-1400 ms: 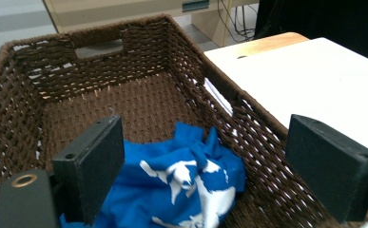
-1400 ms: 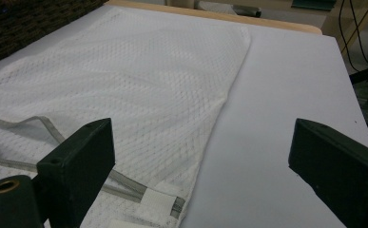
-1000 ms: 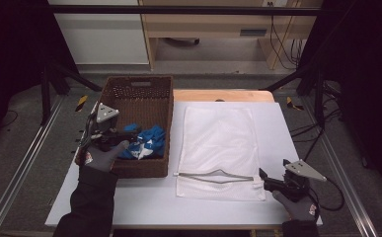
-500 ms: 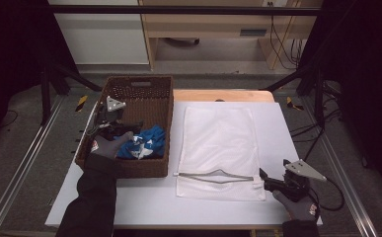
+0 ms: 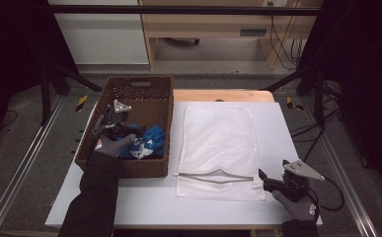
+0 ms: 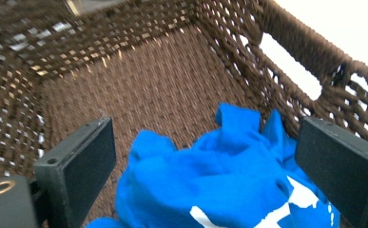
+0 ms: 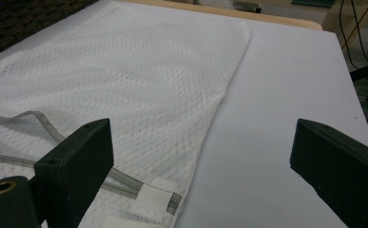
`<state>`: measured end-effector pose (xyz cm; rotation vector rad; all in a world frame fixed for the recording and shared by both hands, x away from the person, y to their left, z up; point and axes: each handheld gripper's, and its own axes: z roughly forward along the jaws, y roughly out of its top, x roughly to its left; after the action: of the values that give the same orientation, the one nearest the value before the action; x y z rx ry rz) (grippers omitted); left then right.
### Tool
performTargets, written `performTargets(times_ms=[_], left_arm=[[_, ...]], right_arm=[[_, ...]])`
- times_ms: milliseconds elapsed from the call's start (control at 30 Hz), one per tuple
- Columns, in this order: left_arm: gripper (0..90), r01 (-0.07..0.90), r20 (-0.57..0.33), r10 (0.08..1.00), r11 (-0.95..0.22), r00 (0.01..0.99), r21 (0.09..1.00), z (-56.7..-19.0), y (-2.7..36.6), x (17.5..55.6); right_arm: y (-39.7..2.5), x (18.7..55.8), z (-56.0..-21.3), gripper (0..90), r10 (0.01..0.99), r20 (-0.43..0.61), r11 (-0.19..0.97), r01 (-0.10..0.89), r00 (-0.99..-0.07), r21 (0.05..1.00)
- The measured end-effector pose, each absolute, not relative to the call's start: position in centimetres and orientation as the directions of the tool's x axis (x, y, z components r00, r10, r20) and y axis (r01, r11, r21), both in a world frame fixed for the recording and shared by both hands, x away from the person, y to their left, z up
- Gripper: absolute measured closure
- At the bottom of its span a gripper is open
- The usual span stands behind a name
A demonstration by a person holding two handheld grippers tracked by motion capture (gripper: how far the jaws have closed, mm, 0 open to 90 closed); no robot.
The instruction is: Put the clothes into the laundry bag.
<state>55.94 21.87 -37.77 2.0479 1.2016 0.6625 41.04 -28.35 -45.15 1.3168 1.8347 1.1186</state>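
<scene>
The jaws of the left gripper (image 6: 205, 175) are spread wide, and nothing is held between them. A crumpled blue cloth (image 6: 219, 185) with white markings is seen in the gap, lying on the woven floor of a dark brown wicker basket (image 6: 139, 80). The cloth is not pinched by either jaw. In the left gripper view the basket's side wall and its handle slot are seen just beyond the right-hand jaw.

From the high view, the left gripper (image 5: 110, 122) is seen inside the basket (image 5: 124, 170), over its left half, held by a gloved hand (image 5: 110, 145) with a dark sleeve behind it. The blue cloth (image 5: 149, 140) is bunched in the near part of the basket, just beside the hand.

The jaws of the right gripper (image 7: 205, 166) are also spread wide and are empty — below them lie the white table (image 7: 286, 95) and the near right corner of a white mesh bag (image 7: 124, 76). A grey zip band runs along the bag's near edge, partly lifted into a loose loop.

In the high view the right gripper (image 5: 272, 183) is held low at the table's near right corner, just beside the bag (image 5: 220, 143), which is laid flat — right of the basket — on the table (image 5: 277, 123).
</scene>
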Motion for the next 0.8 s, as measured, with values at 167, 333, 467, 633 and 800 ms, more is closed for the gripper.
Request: performTargets(times_ms=[167, 333, 467, 633, 800], left_arm=[[3.8, 0.573, 0.095, 0.876, -0.387, 0.472, 0.723, -38.4, 21.5, 56.1], [2.7, 0.591, 0.085, 0.87, -0.398, 0.485, 0.702, -38.8, 21.4, 56.3], [2.7, 0.61, 0.098, 0.861, -0.429, 0.498, 0.666, -39.4, 21.0, 56.5], [3.0, 0.633, 0.125, 0.841, -0.486, 0.526, 0.603, -40.2, 20.4, 56.9], [2.9, 0.655, 0.114, 0.847, -0.48, 0.519, 0.583, -40.4, 20.4, 57.1]], right_arm=[[-28.4, 41.1, -45.2, 7.6, 0.948, -0.004, 0.148, 0.432, -0.317, 0.89], [-28.4, 41.1, -45.2, 7.0, 0.947, 0.001, 0.148, 0.438, -0.322, 0.887], [-28.4, 41.1, -45.3, 6.5, 0.948, -0.002, 0.148, 0.439, -0.317, 0.886], [-28.4, 41.1, -45.2, 6.3, 0.948, -0.001, 0.149, 0.44, -0.318, 0.886], [-28.4, 41.2, -45.3, 5.6, 0.948, 0.0, 0.149, 0.446, -0.317, 0.883]])
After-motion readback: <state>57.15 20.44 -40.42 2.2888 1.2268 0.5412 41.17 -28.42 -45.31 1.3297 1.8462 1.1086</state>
